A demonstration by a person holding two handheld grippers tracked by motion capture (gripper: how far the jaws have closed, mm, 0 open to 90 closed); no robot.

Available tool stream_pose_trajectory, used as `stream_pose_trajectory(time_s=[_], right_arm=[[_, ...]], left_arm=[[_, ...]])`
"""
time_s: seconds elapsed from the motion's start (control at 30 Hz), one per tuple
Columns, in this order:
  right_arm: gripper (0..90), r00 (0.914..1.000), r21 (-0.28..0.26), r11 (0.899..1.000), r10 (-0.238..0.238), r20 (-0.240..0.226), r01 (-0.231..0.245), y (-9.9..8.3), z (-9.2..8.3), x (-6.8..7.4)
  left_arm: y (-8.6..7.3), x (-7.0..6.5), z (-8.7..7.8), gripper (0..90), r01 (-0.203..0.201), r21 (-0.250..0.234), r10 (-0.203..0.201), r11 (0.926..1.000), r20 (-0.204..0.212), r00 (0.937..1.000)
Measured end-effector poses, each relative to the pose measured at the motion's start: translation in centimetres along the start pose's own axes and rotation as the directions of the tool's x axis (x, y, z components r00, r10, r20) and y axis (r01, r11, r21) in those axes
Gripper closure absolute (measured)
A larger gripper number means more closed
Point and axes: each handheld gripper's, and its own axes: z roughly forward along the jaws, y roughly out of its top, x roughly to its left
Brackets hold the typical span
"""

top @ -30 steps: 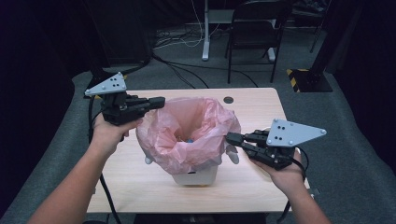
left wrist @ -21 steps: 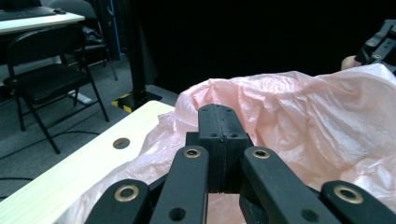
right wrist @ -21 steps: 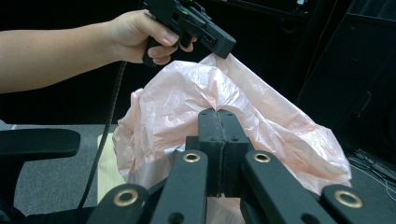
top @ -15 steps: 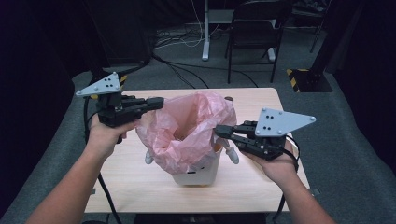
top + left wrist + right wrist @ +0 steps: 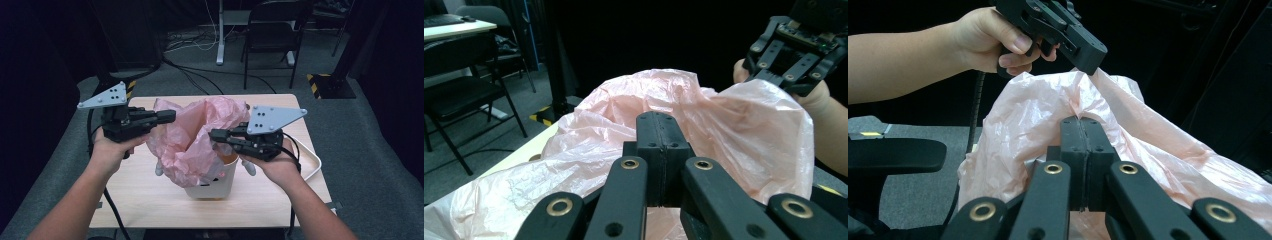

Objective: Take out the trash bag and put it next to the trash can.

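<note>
Pink plastic bag, thin, crinkly and very light, sits half out of a small white bin on the wooden worktop; it looks limp and slippery, so its rim is the best place to take hold. The left gripper and right gripper each have jaws pressed together, pinching opposite sides of the rim. Compared with a second ago, the right gripper has drawn inward and slightly up, bunching the bag's mouth narrower.
</note>
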Motion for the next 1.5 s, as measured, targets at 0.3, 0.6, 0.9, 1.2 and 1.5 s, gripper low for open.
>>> stream_pose_trajectory(time_s=[0.3,0.6,0.9,1.2,1.5], right_arm=[[89.6,0.9997,0.024,1.000,0.008,-0.024,-0.007,0.3,2.0,-0.7],[89.6,0.9995,0.051,0.999,0.016,-0.027,-0.015,0.6,3.5,-1.8],[89.6,0.9991,0.065,0.997,0.038,-0.017,-0.037,0.4,4.5,-3.0],[89.6,0.9993,0.096,0.995,0.038,-0.005,-0.037,0.2,5.4,-3.6],[89.7,0.9995,0.118,0.993,0.031,0.006,-0.031,0.0,5.9,-3.8]], left_arm=[[-0.5,-0.2,0.2,90.0,0.018,-0.016,-0.017,0.9997,0.031,0.9994],[-0.4,-0.4,0.6,90.0,0.026,-0.011,-0.026,0.9996,0.037,0.9990],[-0.6,-0.4,1.2,90.0,0.045,-0.008,-0.045,0.9989,0.065,0.9969],[-0.5,-0.5,1.3,90.0,0.043,-0.010,-0.042,0.9990,0.066,0.9969],[-0.6,-0.6,1.4,90.0,0.050,-0.008,-0.050,0.9987,0.067,0.9965]])
